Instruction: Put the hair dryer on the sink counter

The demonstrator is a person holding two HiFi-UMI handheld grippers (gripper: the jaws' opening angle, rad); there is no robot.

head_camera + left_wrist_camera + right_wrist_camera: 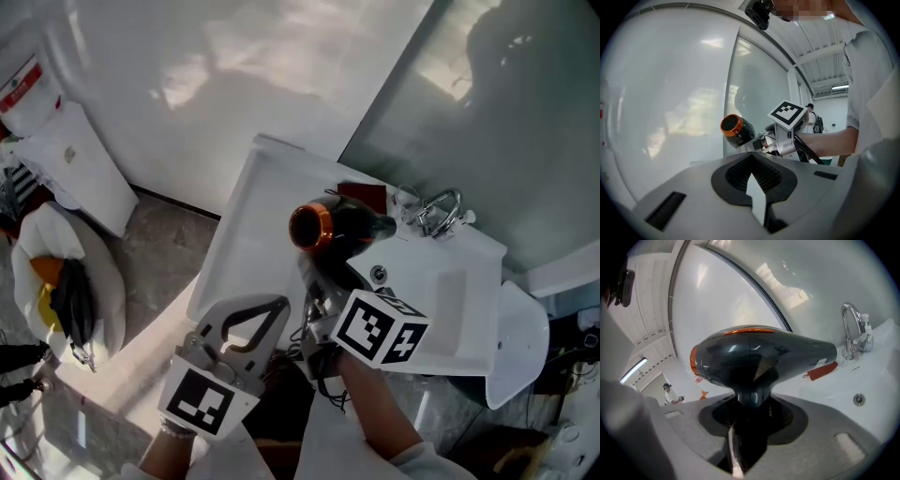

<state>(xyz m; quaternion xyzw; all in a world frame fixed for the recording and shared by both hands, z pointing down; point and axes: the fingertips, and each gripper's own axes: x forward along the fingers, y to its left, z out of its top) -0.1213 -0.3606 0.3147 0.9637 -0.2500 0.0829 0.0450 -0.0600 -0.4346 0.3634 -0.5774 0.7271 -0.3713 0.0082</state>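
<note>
my right gripper (751, 425): jaws clamped on the hair dryer (759, 359) handle, dryer in the air over the sink counter (248, 239), nozzle toward the faucet (436, 214) | my left gripper (757, 187): jaws together, empty | next: I should lower it level onto flat counter left of the basin (450, 300), releasing only once it rests

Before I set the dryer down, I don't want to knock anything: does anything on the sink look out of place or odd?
Nothing stands out. The sink counter shows no spill or damage; only a flat red item lies near the faucet. The right gripper holds the hair dryer by its handle.
</note>
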